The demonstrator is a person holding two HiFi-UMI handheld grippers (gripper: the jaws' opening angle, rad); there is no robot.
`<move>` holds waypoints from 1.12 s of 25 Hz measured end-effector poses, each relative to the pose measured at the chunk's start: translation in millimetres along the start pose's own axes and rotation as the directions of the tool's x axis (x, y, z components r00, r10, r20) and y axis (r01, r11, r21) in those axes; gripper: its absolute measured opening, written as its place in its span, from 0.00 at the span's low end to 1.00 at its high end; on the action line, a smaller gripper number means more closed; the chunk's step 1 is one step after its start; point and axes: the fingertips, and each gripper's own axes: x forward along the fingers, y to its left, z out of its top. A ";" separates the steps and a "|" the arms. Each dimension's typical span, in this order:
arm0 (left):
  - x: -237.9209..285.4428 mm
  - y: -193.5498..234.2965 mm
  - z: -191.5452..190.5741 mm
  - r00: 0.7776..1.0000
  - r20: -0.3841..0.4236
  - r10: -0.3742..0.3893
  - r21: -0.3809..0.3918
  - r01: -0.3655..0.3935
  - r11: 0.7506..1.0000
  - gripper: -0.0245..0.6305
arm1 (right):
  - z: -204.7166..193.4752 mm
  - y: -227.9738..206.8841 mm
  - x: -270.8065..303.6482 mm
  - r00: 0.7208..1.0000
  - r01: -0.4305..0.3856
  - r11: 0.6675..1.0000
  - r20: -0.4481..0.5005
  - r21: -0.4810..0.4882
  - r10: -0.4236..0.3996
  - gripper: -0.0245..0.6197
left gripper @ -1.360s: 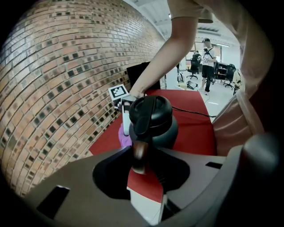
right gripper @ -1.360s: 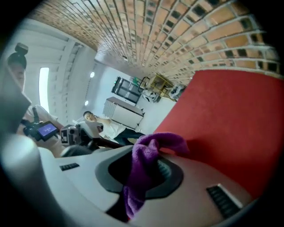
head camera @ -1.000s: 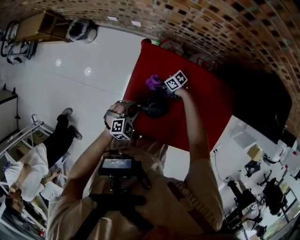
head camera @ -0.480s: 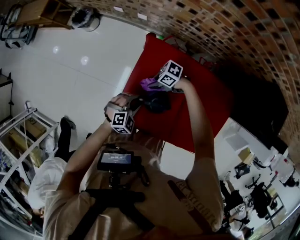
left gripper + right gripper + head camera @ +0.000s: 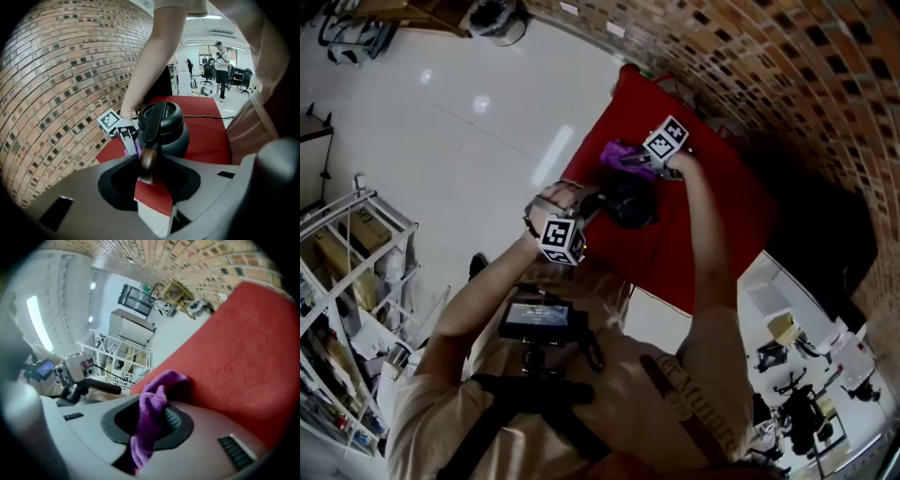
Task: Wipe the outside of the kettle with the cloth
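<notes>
Steadying the rigid, smooth, probably weighty kettle [image 5: 633, 202] at mid-frame on the red table [image 5: 717, 220], the left gripper [image 5: 149, 171] clamps its handle [image 5: 151, 136], the surest hold, while the right gripper [image 5: 154, 427] pinches the soft, limp cloth [image 5: 152, 420] just above.

Red table [image 5: 741, 202], dark kettle [image 5: 630, 202] standing on it

You're in an open office or lab space: a brick wall [image 5: 787, 75] runs along the far right, and glossy white floor [image 5: 459, 159] spreads left. Wire shelving racks [image 5: 352, 300] stand near left, and office chairs [image 5: 206, 74] sit under ceiling strip lights [image 5: 205, 17].
</notes>
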 end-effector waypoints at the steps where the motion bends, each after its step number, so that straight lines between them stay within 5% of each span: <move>1: -0.3 0.4 -0.4 1.000 0.002 0.002 0.000 -0.002 1.000 0.22 | 11.8 14.6 -13.6 0.999 -0.008 0.999 0.041 -0.040 0.009 0.16; 4: -1.9 0.9 -2.6 1.000 0.006 0.007 0.000 -0.007 1.000 0.22 | 39.6 78.5 -38.6 0.995 -0.027 0.979 0.085 -0.202 0.045 0.16; 9: -0.6 -0.4 -1.0 1.000 0.009 0.004 0.001 -0.004 1.000 0.22 | 22.5 130.4 8.4 0.974 -0.029 0.912 -0.218 -0.410 -0.067 0.16; 14: 0.2 2.5 -3.2 1.000 0.007 0.013 0.005 -0.013 1.000 0.22 | 22.2 71.1 62.5 0.928 -0.054 0.966 -0.370 -0.253 -0.045 0.16; 18: -0.6 1.2 0.2 1.000 0.005 0.028 0.004 -0.028 1.000 0.22 | -1.5 1.8 79.8 0.904 0.067 0.973 -0.399 -0.221 -0.153 0.16; 20: -2.2 -2.4 -3.7 0.999 0.002 0.035 0.000 -0.035 0.999 0.23 | -1.3 -4.9 66.3 0.935 0.117 0.972 -0.307 -0.203 -0.177 0.16; 22: -4.2 -1.8 -3.3 0.999 0.023 0.033 -0.015 -0.032 0.999 0.25 | 16.0 2.7 29.2 0.980 0.169 0.976 -0.082 -0.137 -0.181 0.16; 23: -3.8 -1.2 -3.2 0.999 0.034 0.023 -0.028 -0.022 0.999 0.30 | 23.8 7.9 2.1 0.979 0.199 0.975 0.061 -0.095 -0.194 0.16; 25: -1.4 -1.9 -5.5 0.999 0.042 0.001 -0.059 0.001 0.998 0.33 | 24.4 19.4 -58.8 0.908 0.255 0.967 0.345 -0.001 -0.239 0.16; 28: -0.5 -3.8 -8.4 0.999 0.025 -0.023 -0.082 0.025 0.996 0.34 | -23.4 34.2 -129.7 0.712 0.354 0.926 0.604 0.130 -0.357 0.16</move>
